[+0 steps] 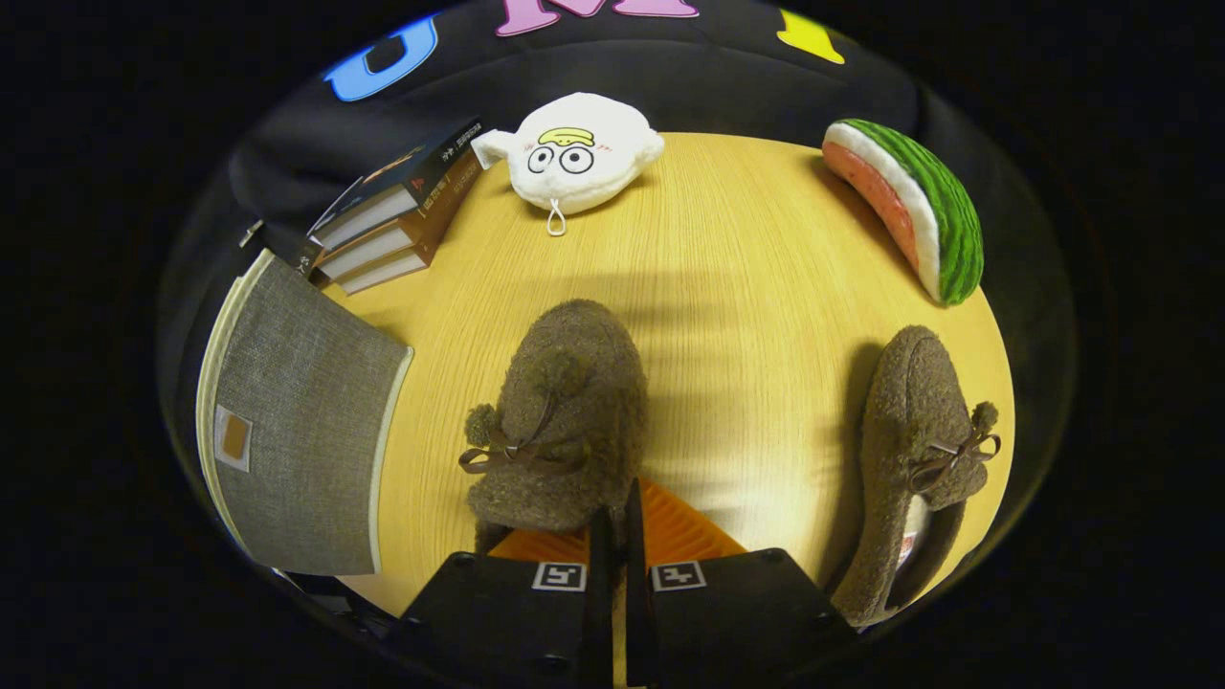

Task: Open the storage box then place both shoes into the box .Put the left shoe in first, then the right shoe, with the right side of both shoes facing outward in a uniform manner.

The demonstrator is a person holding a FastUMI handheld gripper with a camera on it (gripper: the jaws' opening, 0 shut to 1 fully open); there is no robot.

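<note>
Tabletop (746,249) seen under all. Grey box (297,421) lying closed left of tongs. One shoe (560,421) gripped at heel by narrowed tongs (620,522). Other shoe (914,459) lying right, apart. Books (397,215), plush (574,153), watermelon toy (914,211) beyond.

Staged recording booth dressed as a home corner. Round wooden counter (727,287) hemmed by black cloth wall (727,91). Household props spread on it: stack of books (397,215), white plush toy (574,153), plush watermelon slice (914,215), grey fabric storage box (301,421), two fuzzy brown slippers (560,421). Tool (620,536) with fingers drawn close together.
</note>
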